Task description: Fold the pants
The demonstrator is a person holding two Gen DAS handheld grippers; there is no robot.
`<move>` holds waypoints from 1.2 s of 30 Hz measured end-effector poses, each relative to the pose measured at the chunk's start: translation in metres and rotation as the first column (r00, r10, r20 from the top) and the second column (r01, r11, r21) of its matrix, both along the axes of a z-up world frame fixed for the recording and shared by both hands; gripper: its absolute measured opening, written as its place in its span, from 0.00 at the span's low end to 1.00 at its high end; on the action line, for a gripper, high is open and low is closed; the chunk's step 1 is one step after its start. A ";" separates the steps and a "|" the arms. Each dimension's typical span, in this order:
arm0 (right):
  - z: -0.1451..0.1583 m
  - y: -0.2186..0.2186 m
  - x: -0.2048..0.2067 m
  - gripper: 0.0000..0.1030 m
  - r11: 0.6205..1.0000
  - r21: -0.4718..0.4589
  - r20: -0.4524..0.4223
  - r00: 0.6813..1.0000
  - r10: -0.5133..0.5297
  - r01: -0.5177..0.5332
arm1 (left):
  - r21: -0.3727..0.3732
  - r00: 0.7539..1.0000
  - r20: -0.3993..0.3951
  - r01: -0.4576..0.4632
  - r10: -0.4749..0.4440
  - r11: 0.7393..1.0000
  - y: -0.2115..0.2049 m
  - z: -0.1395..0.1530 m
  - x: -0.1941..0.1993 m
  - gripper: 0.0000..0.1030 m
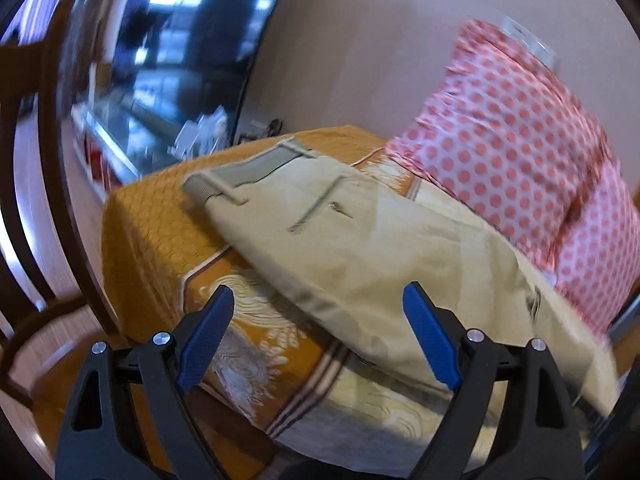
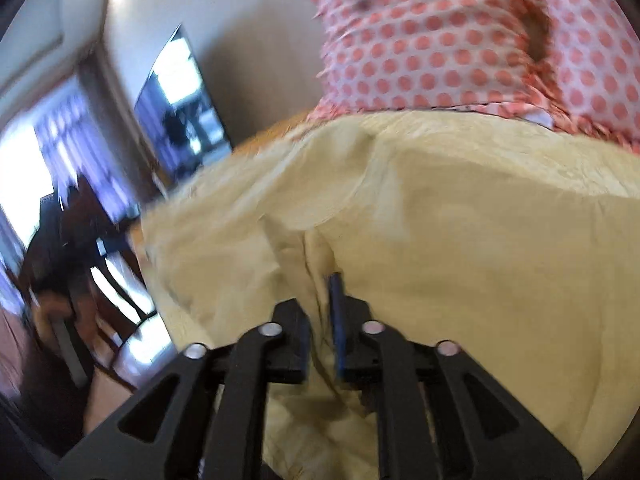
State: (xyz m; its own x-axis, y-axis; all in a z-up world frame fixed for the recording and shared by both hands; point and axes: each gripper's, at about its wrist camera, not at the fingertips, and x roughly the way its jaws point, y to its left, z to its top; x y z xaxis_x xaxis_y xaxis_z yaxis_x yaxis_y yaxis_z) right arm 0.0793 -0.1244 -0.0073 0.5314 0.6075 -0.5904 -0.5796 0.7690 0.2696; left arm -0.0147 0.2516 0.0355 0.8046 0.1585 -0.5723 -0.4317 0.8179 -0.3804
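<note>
Beige pants [image 1: 360, 236] lie across a bed, with the grey waistband [image 1: 240, 172] at the far left on the orange bedspread [image 1: 160, 216]. My left gripper [image 1: 320, 300] is open and empty, its blue fingers just above the near edge of the pants. In the right wrist view the pants [image 2: 440, 220] fill the frame. My right gripper [image 2: 322, 280] is shut on a pinched fold of the pants fabric.
A pink polka-dot pillow [image 1: 520, 148] stands against the wall at the right, behind the pants; it also shows in the right wrist view [image 2: 460, 36]. A dark wooden chair [image 1: 36, 200] stands left of the bed. A TV [image 1: 192, 40] hangs on the far wall.
</note>
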 end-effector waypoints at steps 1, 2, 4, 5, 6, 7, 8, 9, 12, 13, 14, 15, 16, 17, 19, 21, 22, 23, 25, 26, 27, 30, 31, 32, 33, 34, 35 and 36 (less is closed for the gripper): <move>-0.003 0.008 -0.002 0.37 0.999 -0.039 0.010 0.999 0.037 -0.037 | -0.022 1.000 0.001 -0.005 0.005 1.000 0.004 -0.001 0.000 0.85; -0.003 0.010 -0.007 0.52 0.997 -0.045 0.026 0.998 0.062 -0.061 | -0.034 1.000 0.002 -0.007 0.007 0.999 0.007 -0.002 0.001 0.85; 0.006 0.008 -0.015 0.60 0.996 0.010 0.065 0.994 0.085 -0.086 | -0.046 1.000 -0.002 -0.002 0.002 0.999 0.010 -0.002 0.002 0.85; 0.009 0.005 -0.015 0.63 0.996 0.032 0.074 0.994 0.078 -0.081 | -0.047 1.000 -0.002 -0.002 0.002 0.999 0.010 -0.003 0.002 0.85; 0.008 0.003 -0.013 0.67 0.997 0.042 0.068 0.996 0.065 -0.068 | -0.056 1.000 -0.001 0.001 -0.001 0.998 0.012 -0.003 0.003 0.85; 0.003 0.006 -0.004 0.71 0.998 0.005 0.027 0.998 0.059 -0.060 | -0.067 1.000 0.003 0.003 -0.003 0.998 0.013 -0.003 0.005 0.85; -0.003 0.008 -0.001 0.72 0.998 -0.014 -0.002 0.998 0.059 -0.059 | -0.078 1.000 0.009 0.005 -0.005 0.997 0.015 -0.003 0.005 0.85; -0.004 0.006 -0.003 0.72 0.998 0.001 0.019 0.998 0.061 -0.061 | -0.096 1.000 0.014 0.008 -0.007 0.995 0.019 -0.004 0.008 0.85; -0.006 0.005 -0.002 0.74 0.998 0.011 0.018 0.998 0.063 -0.063 | -0.153 1.000 0.003 0.000 0.001 0.988 0.028 -0.008 0.018 0.85; -0.007 0.004 -0.002 0.75 0.998 0.020 0.017 0.998 0.065 -0.066 | -0.173 1.000 0.000 -0.005 0.005 0.985 0.031 -0.010 0.022 0.85; -0.008 0.002 -0.001 0.75 0.997 0.029 0.018 0.998 0.067 -0.067 | -0.190 1.000 -0.001 -0.009 0.009 0.982 0.034 -0.012 0.026 0.85; -0.006 0.002 0.000 0.75 0.997 0.032 0.019 0.997 0.069 -0.070 | -0.197 1.000 0.001 -0.010 0.010 0.980 0.036 -0.013 0.028 0.85; -0.007 0.002 -0.001 0.75 0.997 0.035 0.021 0.997 0.070 -0.070 | -0.191 1.000 -0.005 -0.020 0.019 0.981 0.039 -0.012 0.034 0.85; -0.008 0.001 -0.001 0.75 0.997 0.037 0.023 0.997 0.070 -0.071 | -0.194 1.000 -0.008 -0.024 0.023 0.981 0.041 -0.012 0.038 0.85; -0.007 0.002 0.000 0.77 0.996 0.041 0.025 0.997 0.073 -0.074 | -0.209 1.000 -0.010 -0.028 0.027 0.978 0.047 -0.012 0.046 0.85; -0.007 0.003 -0.002 0.78 0.996 0.047 0.031 0.997 0.075 -0.076 | -0.226 0.999 -0.010 -0.035 0.033 0.974 0.052 -0.012 0.053 0.87; -0.007 0.002 -0.002 0.78 0.996 0.052 0.034 0.997 0.075 -0.077 | -0.241 0.999 -0.004 -0.040 0.040 0.970 0.055 -0.012 0.055 0.87; -0.006 0.003 -0.002 0.79 0.995 0.055 0.036 0.996 0.075 -0.077 | -0.261 0.999 0.007 -0.047 0.051 0.964 0.057 -0.013 0.056 0.87; -0.007 0.002 -0.003 0.79 0.995 0.062 0.043 0.996 0.076 -0.079 | -0.291 0.997 0.024 -0.061 0.071 0.955 0.058 -0.015 0.056 0.70; -0.007 0.002 -0.003 0.80 0.995 0.064 0.045 0.996 0.076 -0.079 | -0.300 0.996 0.025 -0.074 0.086 0.951 0.058 -0.018 0.056 0.62; -0.007 0.002 -0.003 0.80 0.995 0.067 0.047 0.996 0.077 -0.080 | -0.302 0.995 0.016 -0.092 0.102 0.949 0.057 -0.020 0.056 0.45; -0.007 0.001 -0.003 0.80 0.994 0.075 0.050 0.996 0.080 -0.084 | -0.260 0.992 0.006 -0.124 0.130 0.958 0.056 -0.021 0.053 0.15; -0.007 0.001 -0.003 0.80 0.993 0.077 0.049 0.996 0.081 -0.085 | -0.254 0.992 0.007 -0.121 0.126 0.960 0.055 -0.020 0.053 0.12; -0.007 0.000 -0.003 0.80 0.993 0.079 0.047 0.996 0.082 -0.085 | -0.232 0.993 0.016 -0.110 0.116 0.966 0.053 -0.015 0.053 0.11; -0.006 -0.001 -0.003 0.80 0.993 0.085 0.043 0.996 0.082 -0.086 | -0.197 0.994 0.019 -0.100 0.106 0.975 0.050 -0.009 0.054 0.10; -0.006 -0.002 -0.003 0.80 0.992 0.093 0.039 0.996 0.080 -0.084 | -0.147 0.995 0.027 -0.086 0.091 0.985 0.043 0.000 0.056 0.09; -0.005 -0.005 -0.003 0.80 0.991 0.105 0.031 0.996 0.080 -0.082 | -0.093 0.997 0.041 -0.062 0.066 0.994 0.033 0.012 0.058 0.09; -0.005 -0.008 -0.002 0.80 0.990 0.114 0.025 0.997 0.075 -0.077 | -0.057 0.998 0.055 -0.037 0.040 0.998 0.024 0.023 0.060 0.08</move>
State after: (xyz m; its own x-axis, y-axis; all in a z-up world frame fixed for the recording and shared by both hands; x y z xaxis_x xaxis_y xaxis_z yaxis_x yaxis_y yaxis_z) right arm 0.0768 -0.1322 -0.0120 0.4925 0.7096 -0.5038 -0.6415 0.6872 0.3409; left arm 0.0454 0.2760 0.0580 0.8293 0.1592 -0.5357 -0.4397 0.7776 -0.4496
